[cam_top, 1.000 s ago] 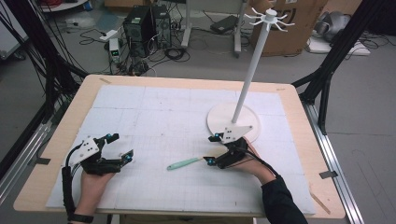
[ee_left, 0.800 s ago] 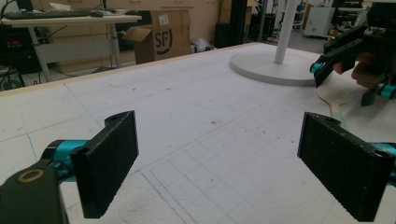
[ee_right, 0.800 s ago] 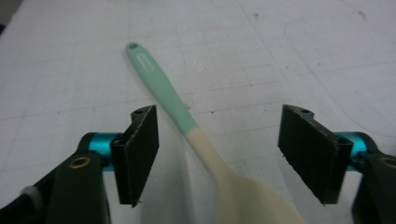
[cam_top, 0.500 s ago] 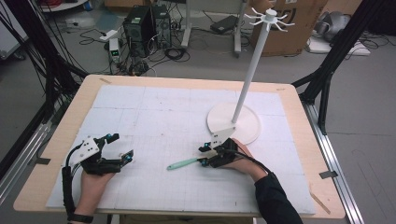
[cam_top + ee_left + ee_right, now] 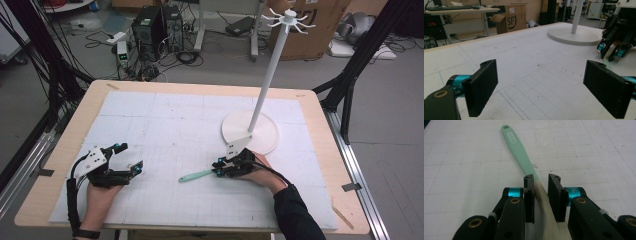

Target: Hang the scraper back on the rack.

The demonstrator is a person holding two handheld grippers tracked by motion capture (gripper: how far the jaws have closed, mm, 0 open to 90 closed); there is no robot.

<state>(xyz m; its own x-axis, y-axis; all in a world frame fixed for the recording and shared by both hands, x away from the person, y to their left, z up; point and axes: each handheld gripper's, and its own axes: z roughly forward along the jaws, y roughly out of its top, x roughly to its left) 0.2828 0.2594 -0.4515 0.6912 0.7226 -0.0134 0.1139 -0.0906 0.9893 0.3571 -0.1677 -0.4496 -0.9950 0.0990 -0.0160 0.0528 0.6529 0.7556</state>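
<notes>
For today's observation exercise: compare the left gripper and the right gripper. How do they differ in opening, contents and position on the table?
The left gripper has its fingers spread wide with nothing between them; the right gripper has its fingers nearly closed around the mint-green utensil handle. The left gripper sits near the table's left front edge; the right gripper sits by the white stand's base. Both are hand-held, black with teal joints.
</notes>
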